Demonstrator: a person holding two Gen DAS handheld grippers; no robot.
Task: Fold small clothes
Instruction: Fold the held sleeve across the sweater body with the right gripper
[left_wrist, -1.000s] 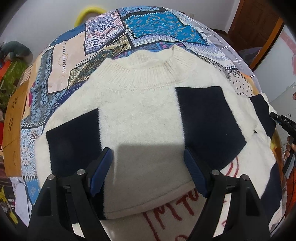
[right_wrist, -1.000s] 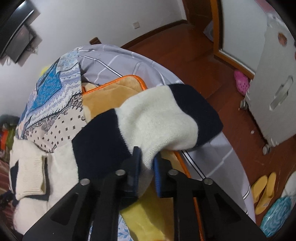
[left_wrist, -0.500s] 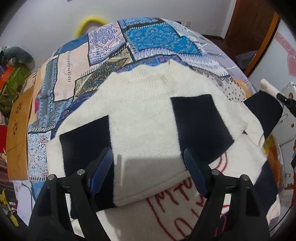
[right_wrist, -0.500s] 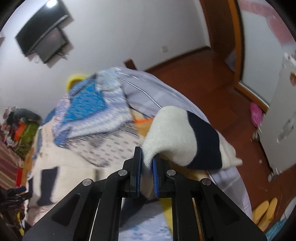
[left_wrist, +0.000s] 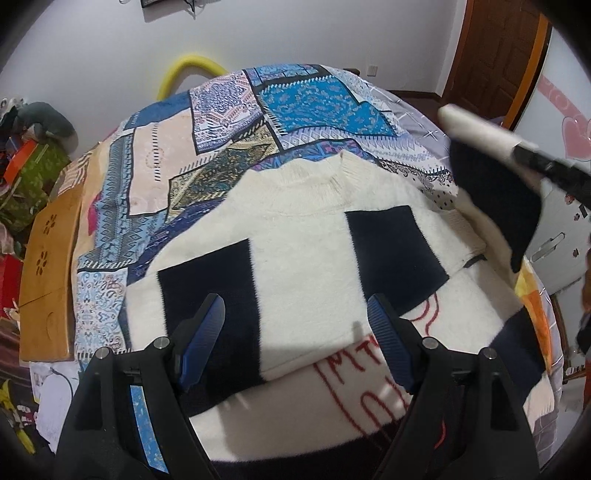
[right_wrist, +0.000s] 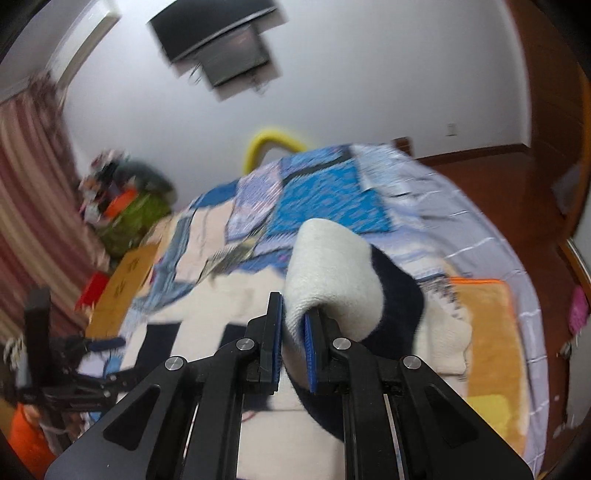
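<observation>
Two tongs: you hold one pair in each hand, both over the bed.
Right tongs: your blue pads are pressed together on the fluffy cream-and-navy sleeve of the sweater, pinching its cream cuff end; the sleeve arches up out of the pads and falls away to the right.
Right tongs from the other side: in the left wrist view your right tongs come in from the right edge with the sleeve lifted clear of the bed, its navy band hanging below the cream end.
Left tongs: your jaws are spread wide with nothing between the pads; they hover above the lower front of the sweater, not touching it.
Sweater: the fluffy cream knitted sweater with navy blocks lies flat on the bed, ribbed collar at the far end, its lower part folded up so that red stitched lettering shows just beneath the fold edge.
Bed: a blue, cream and navy patchwork-print bedspread covers it; an orange-edged yellow blanket lies to the right of the sweater.
Beyond: a curved yellow foam tube stands at the far end of the bed against the white wall; the right wrist view is motion-blurred.
</observation>
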